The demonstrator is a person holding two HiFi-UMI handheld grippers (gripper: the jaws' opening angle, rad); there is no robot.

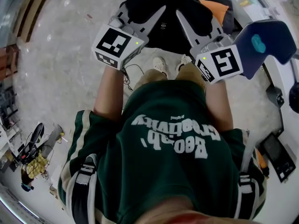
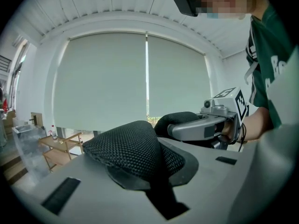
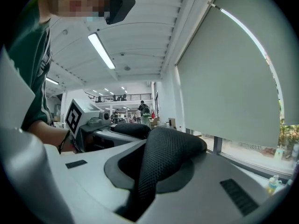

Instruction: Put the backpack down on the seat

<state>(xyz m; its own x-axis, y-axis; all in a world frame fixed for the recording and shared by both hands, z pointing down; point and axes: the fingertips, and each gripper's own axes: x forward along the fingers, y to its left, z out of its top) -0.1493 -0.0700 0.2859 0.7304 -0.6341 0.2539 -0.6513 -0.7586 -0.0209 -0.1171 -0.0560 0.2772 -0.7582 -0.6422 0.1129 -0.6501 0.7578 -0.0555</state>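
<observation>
The black backpack hangs clear of the floor at the person's twelve o'clock, above their shoes, with an orange panel showing on its two o'clock side. The left tool is nipped narrow on a padded mesh shoulder strap, and the right tool is pinched the same way on the other strap. Each strap bulges in a soft hump just past the jaws. A dark blue chair shell with a teal spot stands at about two o'clock, close beside the right tool. I take it for the seat, though I cannot tell whether it is back or base. The bag looks soft and slack, and full enough to carry some weight, so it should sag and swing from the straps. The padding squashes and grips well, so high on both straps seems the sound hold, and setting it down base first should stop it flopping over.
</observation>
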